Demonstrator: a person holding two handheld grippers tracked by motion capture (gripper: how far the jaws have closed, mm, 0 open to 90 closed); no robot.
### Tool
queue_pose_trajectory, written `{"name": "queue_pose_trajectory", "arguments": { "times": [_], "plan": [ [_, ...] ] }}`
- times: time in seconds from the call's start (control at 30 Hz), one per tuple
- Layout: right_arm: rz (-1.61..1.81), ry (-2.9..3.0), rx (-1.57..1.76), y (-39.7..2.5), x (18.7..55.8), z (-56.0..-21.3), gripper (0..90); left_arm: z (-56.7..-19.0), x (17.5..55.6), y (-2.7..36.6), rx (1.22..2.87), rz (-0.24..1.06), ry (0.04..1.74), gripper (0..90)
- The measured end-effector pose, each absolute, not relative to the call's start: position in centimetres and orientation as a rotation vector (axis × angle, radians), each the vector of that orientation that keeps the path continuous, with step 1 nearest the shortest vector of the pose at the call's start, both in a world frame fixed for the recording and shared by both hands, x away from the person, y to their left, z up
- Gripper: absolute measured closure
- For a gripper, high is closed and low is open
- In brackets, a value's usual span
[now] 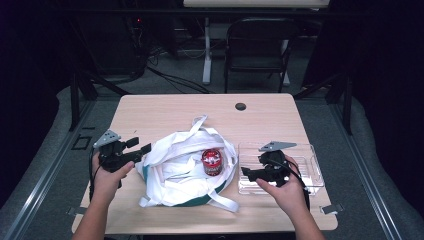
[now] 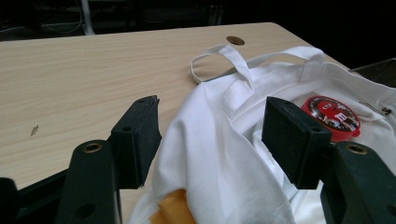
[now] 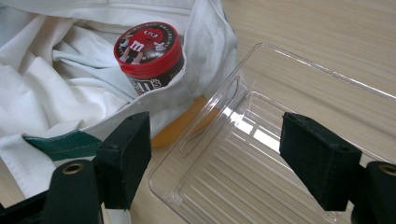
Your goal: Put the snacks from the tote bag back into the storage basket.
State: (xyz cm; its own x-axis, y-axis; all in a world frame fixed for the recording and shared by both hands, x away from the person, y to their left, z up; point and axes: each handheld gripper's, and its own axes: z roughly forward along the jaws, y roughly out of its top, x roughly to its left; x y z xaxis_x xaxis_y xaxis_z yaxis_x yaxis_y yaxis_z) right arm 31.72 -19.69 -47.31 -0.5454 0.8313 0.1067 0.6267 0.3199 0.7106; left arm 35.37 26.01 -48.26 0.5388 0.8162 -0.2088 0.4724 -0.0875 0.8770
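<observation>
Jaws wide and empty on both: left gripper flanks the tote bag, right gripper over the clear tray, candy tub waiting.

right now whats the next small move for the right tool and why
Probably ease the right tool forward and to its left, toward the red-lidded candy jar. It is open, holds nothing and hovers over the clear plastic tray, which looks empty. The jar stands upright in the mouth of the white cloth bag, lid exposed. The left tool, also open, sits at the bag's far edge.
</observation>
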Motion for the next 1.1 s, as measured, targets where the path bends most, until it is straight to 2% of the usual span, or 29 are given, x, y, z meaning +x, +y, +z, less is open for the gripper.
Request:
{"name": "queue_pose_trajectory", "arguments": {
  "times": [1.1],
  "plan": [
    [1.055, 2.319, 1.225, -18.3, 30.5, -46.1, 25.1, -48.2, 35.3, 26.0, 1.732, 0.416, 1.08, 36.9]
  ]
}}
